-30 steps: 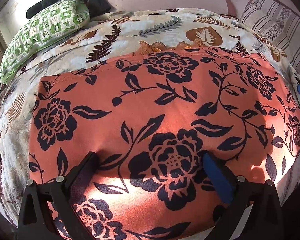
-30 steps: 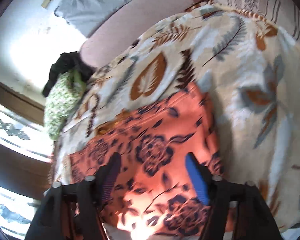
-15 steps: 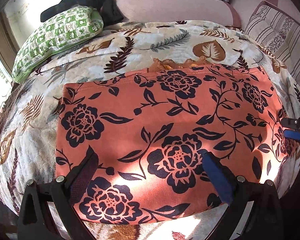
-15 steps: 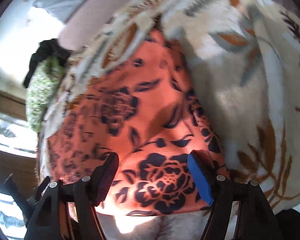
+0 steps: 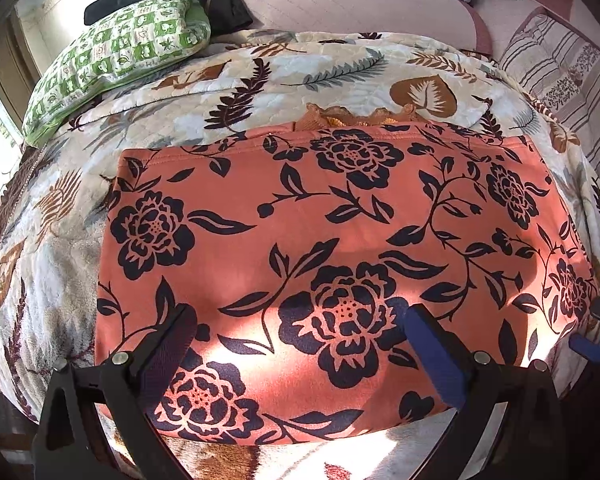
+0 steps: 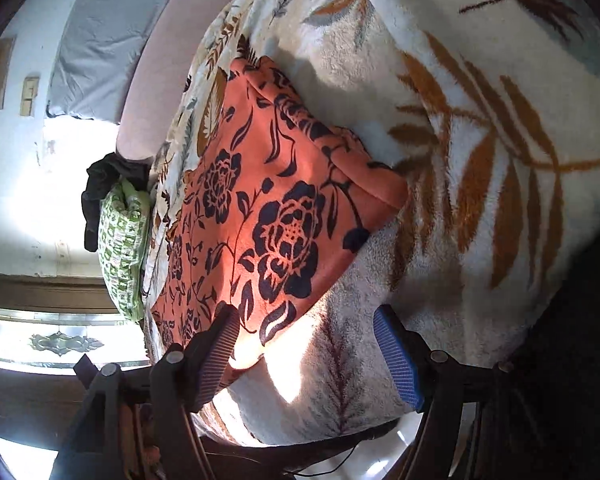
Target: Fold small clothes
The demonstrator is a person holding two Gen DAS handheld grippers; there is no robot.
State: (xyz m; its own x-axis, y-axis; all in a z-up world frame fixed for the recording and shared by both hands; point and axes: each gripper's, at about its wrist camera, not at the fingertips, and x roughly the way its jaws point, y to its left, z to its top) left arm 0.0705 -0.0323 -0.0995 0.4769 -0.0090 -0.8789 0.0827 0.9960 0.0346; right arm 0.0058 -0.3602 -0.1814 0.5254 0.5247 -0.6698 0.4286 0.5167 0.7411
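A: Where is the cloth (image 5: 340,248)?

B: It lies flat on the blanket (image 5: 260,76), already doubled I think — the near edge by the bed's front.

A: How will it handle?

B: Soft, light and limp, I judge. Take it at a corner or hem, not the middle.

A: And the grippers?

B: The left gripper (image 5: 300,340) hovers over the near edge, jaws wide, nothing held. The right gripper (image 6: 304,344) has just been opening a little at the right corner — empty too.

A: Room?

B: Bare blanket on the right; the pillow (image 5: 116,64) is well apart.
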